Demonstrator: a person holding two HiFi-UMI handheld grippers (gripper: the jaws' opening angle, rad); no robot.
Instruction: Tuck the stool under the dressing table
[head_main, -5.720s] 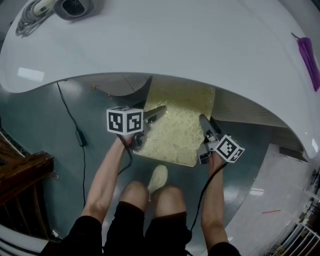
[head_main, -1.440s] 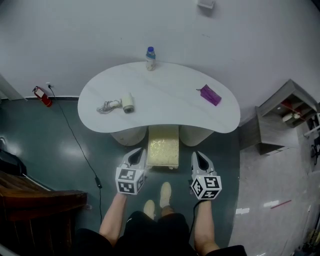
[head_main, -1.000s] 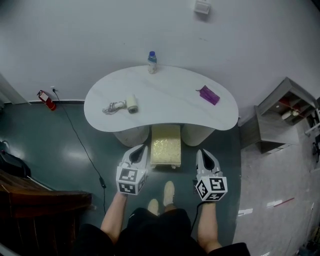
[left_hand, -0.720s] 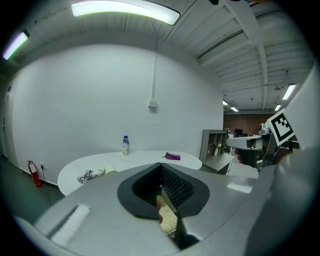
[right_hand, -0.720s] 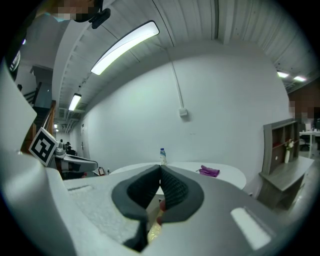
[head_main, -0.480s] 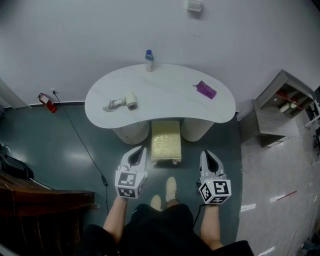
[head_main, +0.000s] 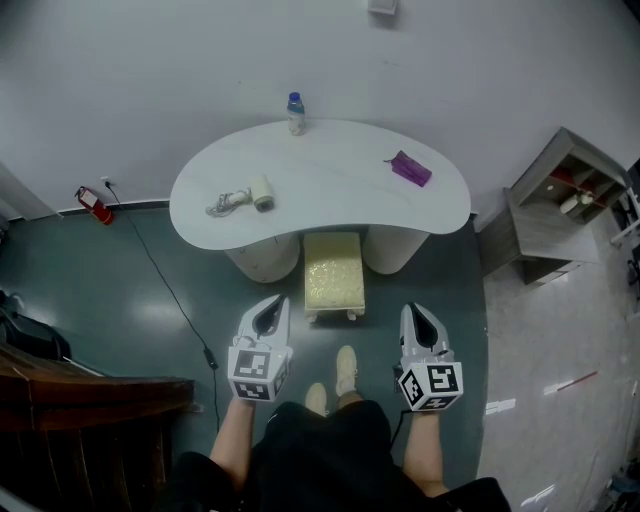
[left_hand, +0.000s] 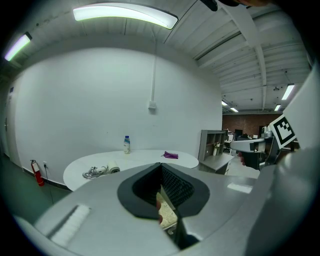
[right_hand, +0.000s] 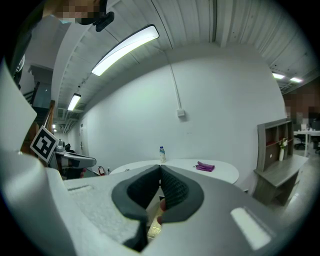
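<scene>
The pale yellow cushioned stool (head_main: 333, 283) sits lengthwise, half under the white kidney-shaped table (head_main: 330, 195). It lies ahead, midway between the left gripper (head_main: 272, 308) and the right gripper (head_main: 416, 314), whose jaws are closed and empty.

bottle (head_main: 294, 113) well ahead of the left gripper (head_main: 274, 306), purple pouch (head_main: 407, 170) ahead of the right gripper (head_main: 415, 313), shelf unit (head_main: 560, 205) to its right.

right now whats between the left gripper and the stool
Nothing but bare floor; the head view shows it between the left gripper and the stool.
</scene>
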